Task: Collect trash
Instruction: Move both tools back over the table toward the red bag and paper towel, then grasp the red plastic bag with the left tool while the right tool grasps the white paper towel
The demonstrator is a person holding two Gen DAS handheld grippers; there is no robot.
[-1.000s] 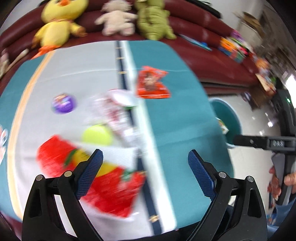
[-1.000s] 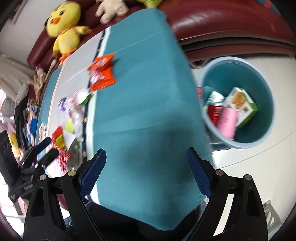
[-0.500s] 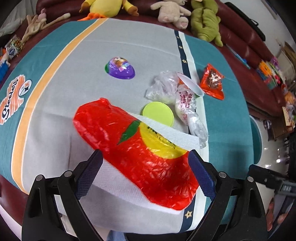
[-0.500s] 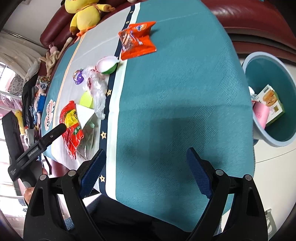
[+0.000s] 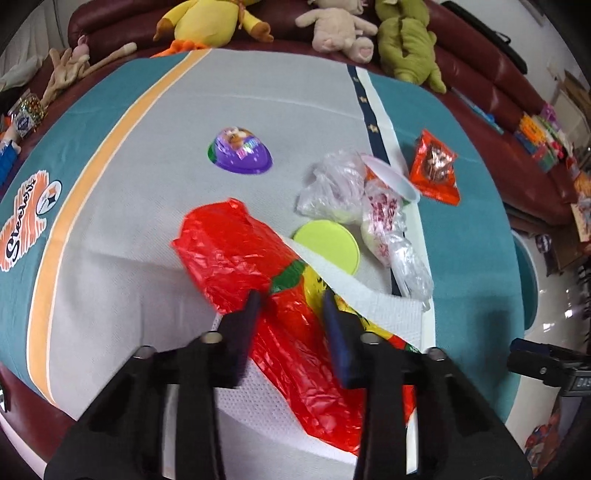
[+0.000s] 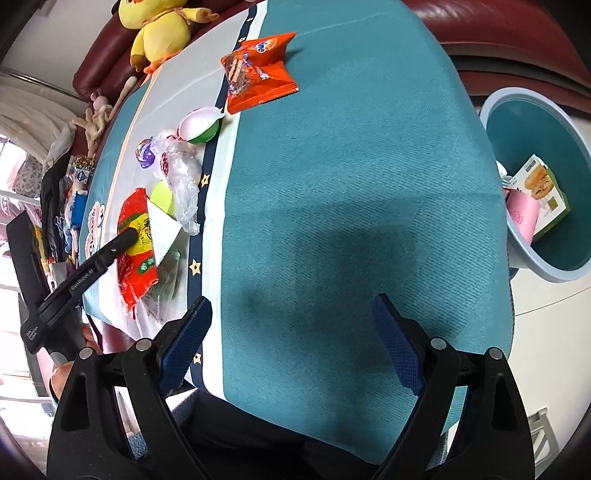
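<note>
A crumpled red plastic bag (image 5: 229,243) with a yellow and green print lies on a white paper towel (image 5: 373,295) at the table's near edge. My left gripper (image 5: 290,306) points down onto it. Its jaws are closing, with a bunched fold of the bag filling the gap and both pads against it. In the right wrist view the same bag (image 6: 135,269) shows at the left with the left gripper's finger (image 6: 127,234) on it. My right gripper (image 6: 291,325) hangs open over bare teal cloth and holds nothing. A blue-grey trash bin (image 6: 517,107) stands on the floor to the right.
More trash lies beyond the bag: a yellow-green lid (image 5: 328,242), a clear plastic bag (image 5: 340,184), a white-and-green cup (image 5: 391,177), an orange snack packet (image 5: 436,170) and a purple egg-shaped capsule (image 5: 240,151). Plush toys (image 5: 207,22) sit on the red sofa behind. The bin holds a carton (image 6: 543,192).
The left gripper swung over the red bag and came down, then its jaws narrowed from wide open onto the bag. The right gripper shifted over the teal cloth and stayed open.
</note>
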